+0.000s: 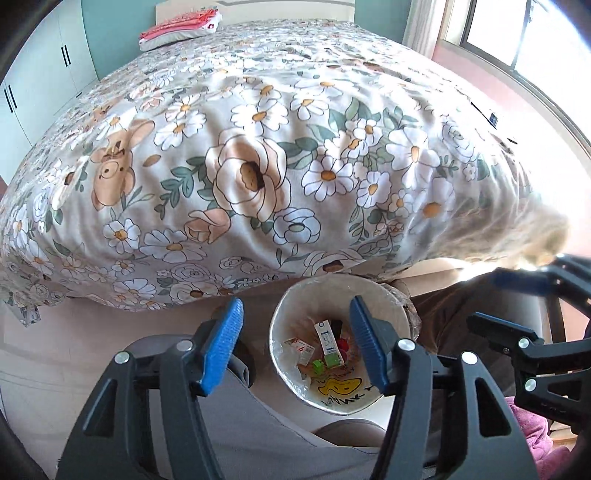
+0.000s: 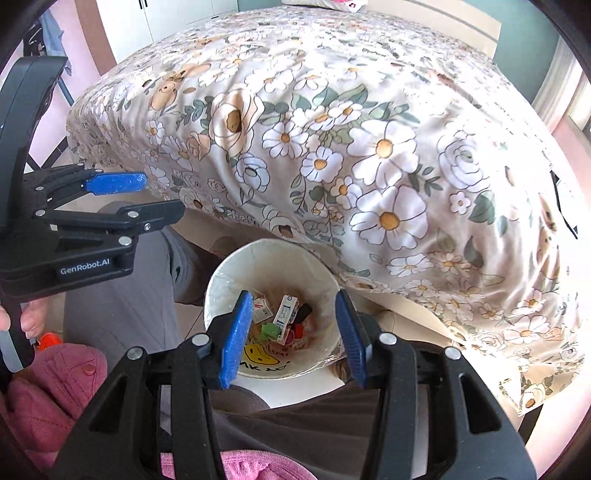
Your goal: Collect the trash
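A white trash bin [image 1: 295,306] with a clear liner stands on the floor at the foot of the bed; it also shows in the right wrist view [image 2: 229,273]. Inside lie a white-blue carton [image 1: 327,338] [image 2: 286,314], a red-white pack [image 1: 301,349] [image 2: 261,308], a green piece [image 1: 318,366] [image 2: 270,330] and red bits. My left gripper [image 1: 297,314] is open and empty above the bin. My right gripper [image 2: 293,302] is open and empty above the bin too. The left gripper also shows at the left of the right wrist view [image 2: 162,197].
A bed with a floral cover [image 1: 258,147] [image 2: 369,147] fills the space beyond the bin. The person's grey-trousered legs [image 1: 240,424] and pink clothing [image 2: 55,387] are below the grippers. A red pillow [image 1: 177,27] lies at the bed's head. A window [image 1: 535,37] is at the right.
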Tool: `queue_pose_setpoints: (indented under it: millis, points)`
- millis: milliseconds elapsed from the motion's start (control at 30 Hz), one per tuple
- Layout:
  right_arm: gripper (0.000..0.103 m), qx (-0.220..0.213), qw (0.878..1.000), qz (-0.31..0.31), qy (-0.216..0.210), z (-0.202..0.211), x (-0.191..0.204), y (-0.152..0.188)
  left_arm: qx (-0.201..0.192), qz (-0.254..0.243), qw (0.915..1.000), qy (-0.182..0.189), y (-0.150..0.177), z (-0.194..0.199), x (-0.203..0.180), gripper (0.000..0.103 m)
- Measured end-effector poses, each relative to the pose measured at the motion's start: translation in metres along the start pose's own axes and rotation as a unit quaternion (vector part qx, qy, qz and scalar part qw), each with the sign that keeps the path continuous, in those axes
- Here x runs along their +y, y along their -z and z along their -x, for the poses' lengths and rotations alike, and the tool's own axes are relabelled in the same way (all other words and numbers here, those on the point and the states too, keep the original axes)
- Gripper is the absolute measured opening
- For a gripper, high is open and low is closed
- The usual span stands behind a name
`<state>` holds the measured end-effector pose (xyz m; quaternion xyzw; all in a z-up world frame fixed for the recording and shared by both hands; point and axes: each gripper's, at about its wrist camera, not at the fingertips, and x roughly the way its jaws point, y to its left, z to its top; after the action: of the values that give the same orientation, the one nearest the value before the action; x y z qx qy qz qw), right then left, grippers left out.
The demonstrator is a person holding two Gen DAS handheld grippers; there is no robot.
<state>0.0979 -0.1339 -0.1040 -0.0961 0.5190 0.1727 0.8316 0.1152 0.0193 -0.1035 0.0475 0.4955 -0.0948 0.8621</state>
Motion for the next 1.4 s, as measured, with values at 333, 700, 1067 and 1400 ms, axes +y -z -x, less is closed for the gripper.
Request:
queue_pose_setpoints:
  millis: [333, 700, 1067, 1400]
  points:
    - [0.064, -0.103, 0.993, 0.001, 0.063, 0.093, 0.007, 0.013, -0.105, -0.028, 0.9936, -0.029, 0.004, 0.092, -0.020, 0.090]
    - [0.082, -0.190, 0.977, -0.013, 0.099, 0.168, 0.023, 0.034, -0.165, -0.043, 0.9846, -0.039, 0.024, 0.159, -0.039, 0.095]
    - [0.085, -0.243, 0.962, -0.068, 0.100, 0.186, 0.031, 0.055, -0.190, -0.030, 0.9792, -0.063, 0.036, 0.179, -0.047, 0.097]
    - [0.085, -0.235, 0.962, -0.100, 0.099, 0.182, 0.031, 0.065, -0.174, -0.013, 0.9830, -0.058, 0.047, 0.173, -0.045, 0.097]
